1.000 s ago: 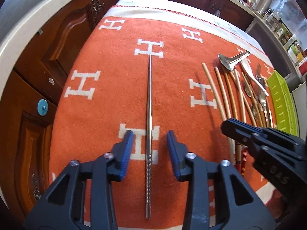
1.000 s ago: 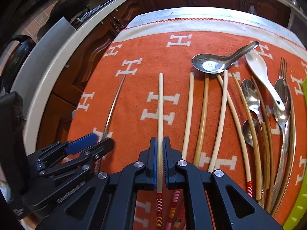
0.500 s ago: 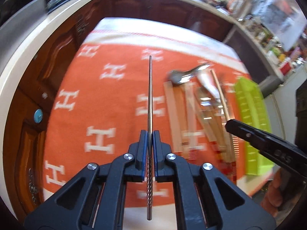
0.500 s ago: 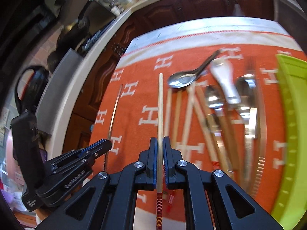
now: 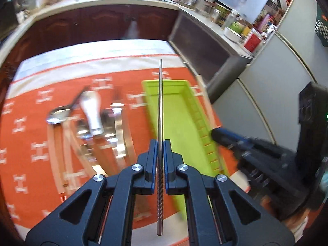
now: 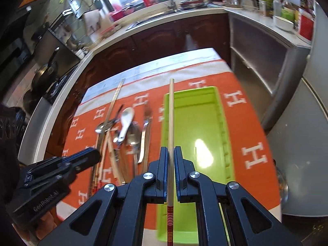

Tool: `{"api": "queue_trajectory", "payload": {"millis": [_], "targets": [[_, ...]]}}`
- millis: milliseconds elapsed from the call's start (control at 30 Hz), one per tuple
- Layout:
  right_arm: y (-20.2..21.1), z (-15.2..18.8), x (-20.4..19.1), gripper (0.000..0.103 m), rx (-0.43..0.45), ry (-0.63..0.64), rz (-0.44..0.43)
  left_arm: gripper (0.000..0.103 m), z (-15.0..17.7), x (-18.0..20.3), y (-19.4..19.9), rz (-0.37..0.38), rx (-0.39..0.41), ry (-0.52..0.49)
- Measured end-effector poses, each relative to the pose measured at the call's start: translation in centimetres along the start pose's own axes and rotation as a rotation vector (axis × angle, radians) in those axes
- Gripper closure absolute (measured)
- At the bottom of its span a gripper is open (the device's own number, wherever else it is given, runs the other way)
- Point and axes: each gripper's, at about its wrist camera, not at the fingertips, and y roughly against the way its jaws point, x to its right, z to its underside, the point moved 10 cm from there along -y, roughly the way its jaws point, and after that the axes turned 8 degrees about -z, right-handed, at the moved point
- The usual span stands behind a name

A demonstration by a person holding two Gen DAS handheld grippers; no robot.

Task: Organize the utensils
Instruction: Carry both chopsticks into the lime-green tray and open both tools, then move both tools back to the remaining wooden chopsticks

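My left gripper [image 5: 161, 143] is shut on a metal chopstick [image 5: 160, 102] and holds it lifted over the left edge of the lime green tray [image 5: 180, 114]. My right gripper [image 6: 171, 150] is shut on a wooden chopstick [image 6: 171, 112] with a red striped end, held above the left side of the same green tray [image 6: 203, 123]. The tray holds nothing. Several spoons, a fork and wooden chopsticks [image 6: 127, 135] lie on the orange cloth left of the tray. The right gripper shows at the right of the left wrist view [image 5: 217, 133].
An orange cloth with white H marks [image 6: 246, 127] covers the table. A white ceramic spoon [image 5: 92, 112] lies among the metal ones. Dark wood cabinets and a cluttered counter stand behind. A grey cabinet [image 6: 297, 143] is at the right.
Both grippers have lifted their chopsticks and swung right, from over the cloth to over the green tray. The left gripper closed on the metal chopstick a second ago.
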Motion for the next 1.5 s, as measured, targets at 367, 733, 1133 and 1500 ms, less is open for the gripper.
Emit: {"api": "queue_trajectory", "payload": {"millis": [367, 733, 1133, 1500], "targets": [[-4.5, 0.6, 7.5, 0.078, -0.079, -0.114, 0.056, 0.099, 0.8, 3.7, -6.9, -0.029, -0.111, 0.0], [-2.8, 1.3, 4.2, 0.077, -0.049, -0.058, 0.033, 0.081, 2.6, -0.6, -3.0, -0.106, -0.028, -0.024], [1.2, 2.1, -5.3, 0.073, -0.006, 0.081, -0.067, 0.058, 3.1, -9.6, 7.5, -0.217, 0.092, 0.036], [1.3, 3.1, -16.5, 0.066, -0.029, 0.243, -0.153, 0.052, 4.0, -18.6, 15.5, -0.366, 0.232, 0.116]]}}
